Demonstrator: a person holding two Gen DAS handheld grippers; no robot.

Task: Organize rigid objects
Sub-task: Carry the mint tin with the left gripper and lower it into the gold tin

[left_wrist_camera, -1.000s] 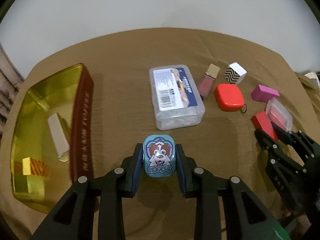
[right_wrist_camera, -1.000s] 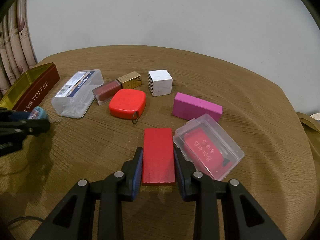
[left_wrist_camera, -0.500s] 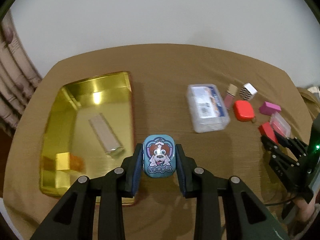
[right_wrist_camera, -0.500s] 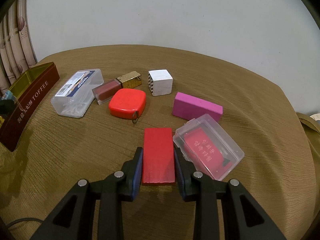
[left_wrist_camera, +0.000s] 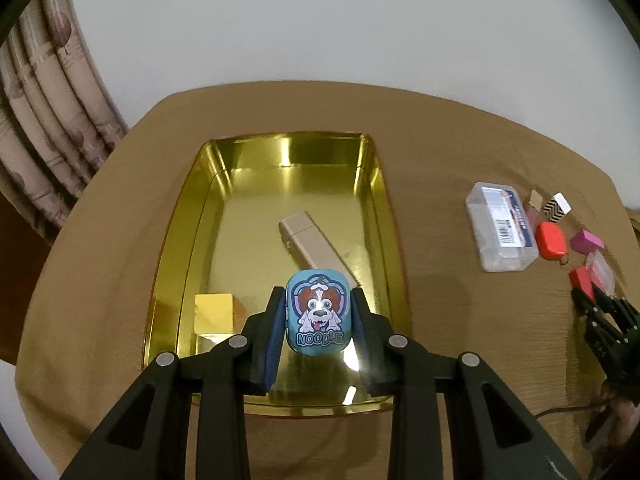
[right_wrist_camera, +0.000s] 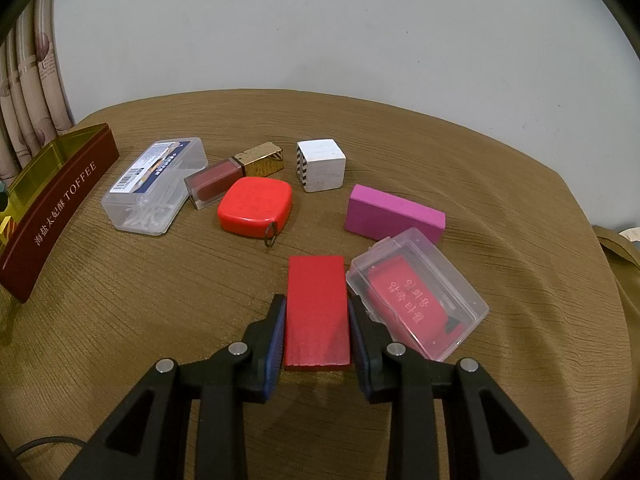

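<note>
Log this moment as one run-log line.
left tongs: shut on blue tin, above gold tray | right tongs: shut on red block, on table

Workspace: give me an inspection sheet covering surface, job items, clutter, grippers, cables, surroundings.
Surface: round table under a brown ribbed cloth.
Job's things: gold toffee tin, open, holding a beige flat case and a gold cube. On the cloth: clear labelled box, lip gloss tube, red tape measure, white zigzag cube, pink block, clear case with a red insert.
Clutter: nothing seen.
Grippers: left gripper shut on the blue Noodle tin, above the toffee tin; right gripper shut on the red block, which is on the cloth.
Cables: black cable at the near edge.
Surroundings: white wall, curtain.
</note>
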